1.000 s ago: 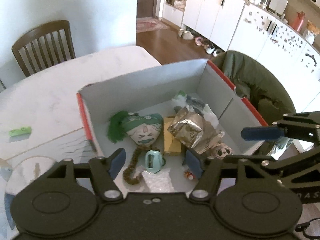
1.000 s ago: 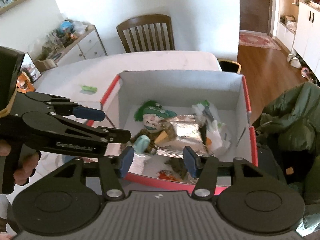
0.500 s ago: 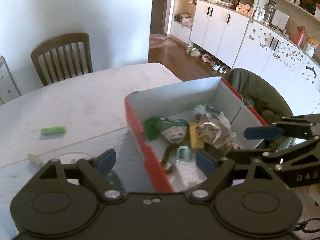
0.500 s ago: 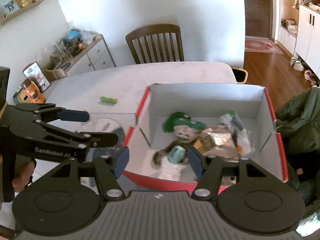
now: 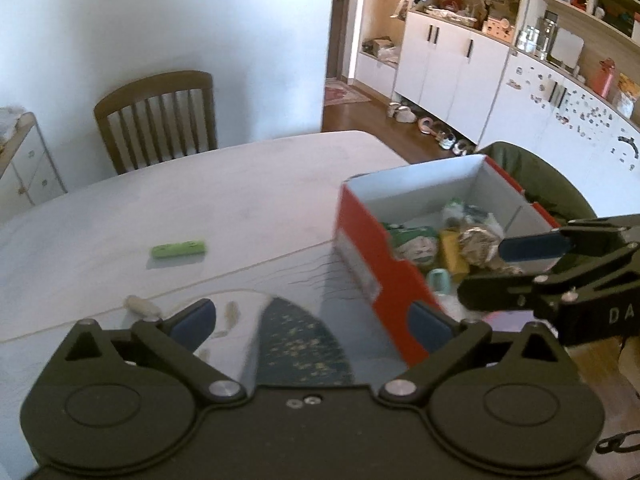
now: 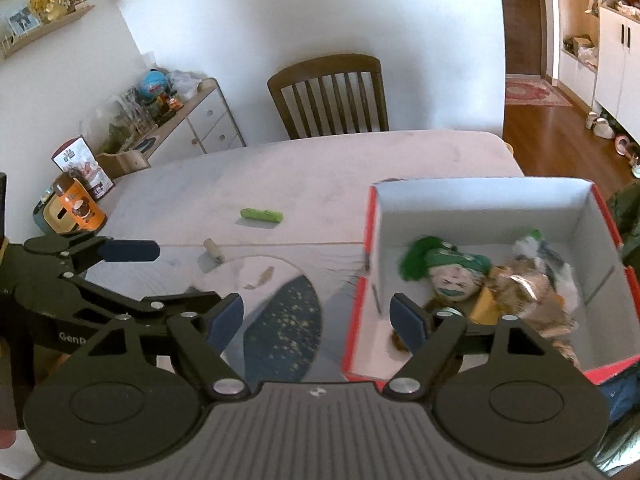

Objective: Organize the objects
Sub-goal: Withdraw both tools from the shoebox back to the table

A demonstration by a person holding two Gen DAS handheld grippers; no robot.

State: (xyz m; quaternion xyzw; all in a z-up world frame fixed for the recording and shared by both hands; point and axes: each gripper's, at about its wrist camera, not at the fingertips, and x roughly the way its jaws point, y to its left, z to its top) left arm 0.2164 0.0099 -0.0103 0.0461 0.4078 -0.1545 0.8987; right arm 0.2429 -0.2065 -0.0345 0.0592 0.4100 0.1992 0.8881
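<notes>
A red-edged cardboard box (image 5: 360, 236) (image 6: 370, 232) stands at the table's right end and holds a green-haired doll head (image 6: 448, 272), a foil packet (image 5: 478, 240) and several small items. A green stick (image 5: 178, 249) (image 6: 261, 214) lies on the bare tabletop to its left, with a small beige cork-like piece (image 5: 140, 306) (image 6: 213, 251) nearer me. My left gripper (image 5: 312, 322) is open and empty above the printed mat (image 5: 304, 344). My right gripper (image 6: 318, 318) is open and empty, straddling the box's left wall.
A wooden chair (image 5: 160, 118) (image 6: 332, 94) stands behind the table. An orange canister (image 6: 78, 208) sits at the table's far left edge. A green jacket (image 5: 536, 176) hangs behind the box. White cabinets (image 5: 440, 64) line the far right wall.
Both grippers have swung left and pulled back from the box, which now sits to the right. The green stick and mat have come into fuller view. Both grippers stay open.
</notes>
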